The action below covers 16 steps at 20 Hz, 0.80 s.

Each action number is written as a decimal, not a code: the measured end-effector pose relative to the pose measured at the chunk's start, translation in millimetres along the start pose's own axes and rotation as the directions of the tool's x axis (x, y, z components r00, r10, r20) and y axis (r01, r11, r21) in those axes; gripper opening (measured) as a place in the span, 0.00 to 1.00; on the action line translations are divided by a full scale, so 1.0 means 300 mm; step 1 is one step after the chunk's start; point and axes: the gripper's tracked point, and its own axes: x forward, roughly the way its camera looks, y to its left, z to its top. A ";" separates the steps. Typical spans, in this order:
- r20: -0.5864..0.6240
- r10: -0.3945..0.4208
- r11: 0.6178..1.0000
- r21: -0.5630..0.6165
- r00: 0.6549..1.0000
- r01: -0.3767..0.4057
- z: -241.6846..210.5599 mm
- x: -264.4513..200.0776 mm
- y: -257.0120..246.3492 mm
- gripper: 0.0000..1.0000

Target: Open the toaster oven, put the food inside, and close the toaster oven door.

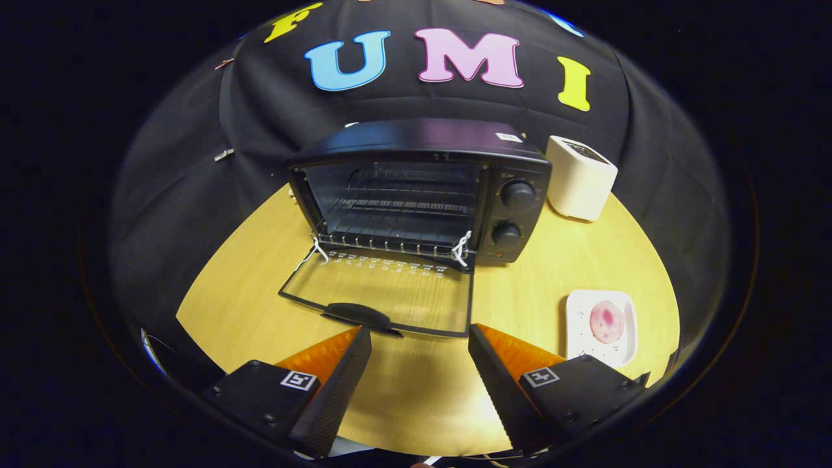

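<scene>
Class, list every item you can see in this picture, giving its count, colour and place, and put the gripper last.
toaster oven: one, black, on the table beyond the fingers, door open
oven door: one, glass with black frame, lying flat just ahead of the fingers
wire rack: one, metal, inside the oven
plate: one, white, on the table, right of the door
food: one, pink, on the plate
toaster: one, white, right of the oven
table: one, light wood
gripper: one, fingers open, holding nothing

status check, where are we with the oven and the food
Gripper open, holding nothing, just short of the dropped oven door. Toaster oven open, rack bare. Pink food on white plate, right of fingers. Path clear.
</scene>
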 end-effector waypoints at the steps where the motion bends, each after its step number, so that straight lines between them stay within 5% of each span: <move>1: 0.007 -0.003 1.000 0.004 1.000 0.003 0.021 -0.010 -0.038 0.99; 11: 0.140 -0.036 0.998 0.051 0.990 0.029 0.248 -0.090 -0.394 0.99; 16: 0.117 -0.041 0.999 0.034 0.992 0.037 0.238 -0.108 -0.546 0.99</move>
